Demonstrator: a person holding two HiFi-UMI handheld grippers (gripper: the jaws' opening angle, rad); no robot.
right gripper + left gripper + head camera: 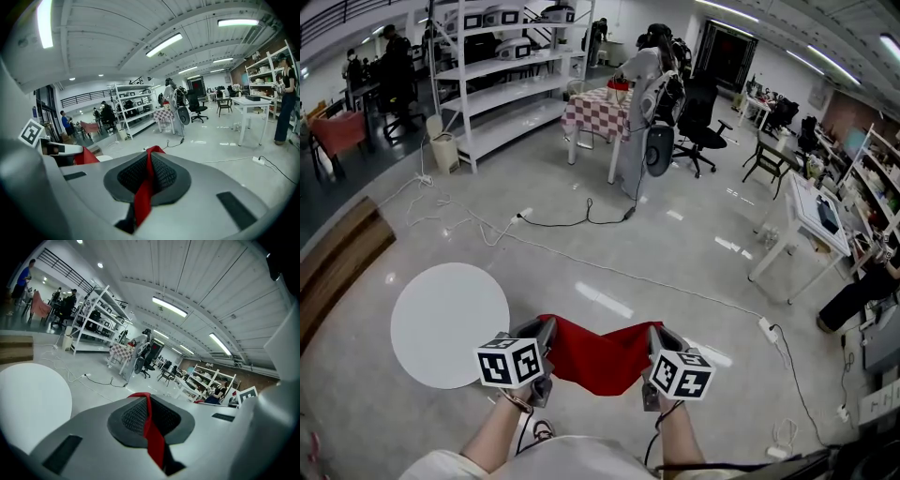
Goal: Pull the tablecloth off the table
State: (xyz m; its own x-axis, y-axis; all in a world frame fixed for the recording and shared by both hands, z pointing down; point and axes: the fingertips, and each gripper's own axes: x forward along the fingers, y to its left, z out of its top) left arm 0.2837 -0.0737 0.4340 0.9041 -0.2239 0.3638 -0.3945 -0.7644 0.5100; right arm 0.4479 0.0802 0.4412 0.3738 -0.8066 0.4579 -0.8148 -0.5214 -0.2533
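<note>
A red tablecloth [598, 354] hangs in the air between my two grippers, off the round white table [450, 322] at the left. My left gripper [546, 328] is shut on the cloth's left edge; a red fold [151, 427] is pinched between its pads. On the right edge my right gripper [656, 334] is shut too, red cloth [144, 187] squeezed in its jaws. The table top is bare and white, and it also shows in the left gripper view [33, 404].
Grey floor with cables [581, 223] and a power strip [766, 329]. White shelving [502, 84] stands at the back left, a checkered-cloth table [598, 111] and office chairs [698, 122] behind, a white desk [806, 220] at right. People stand far off.
</note>
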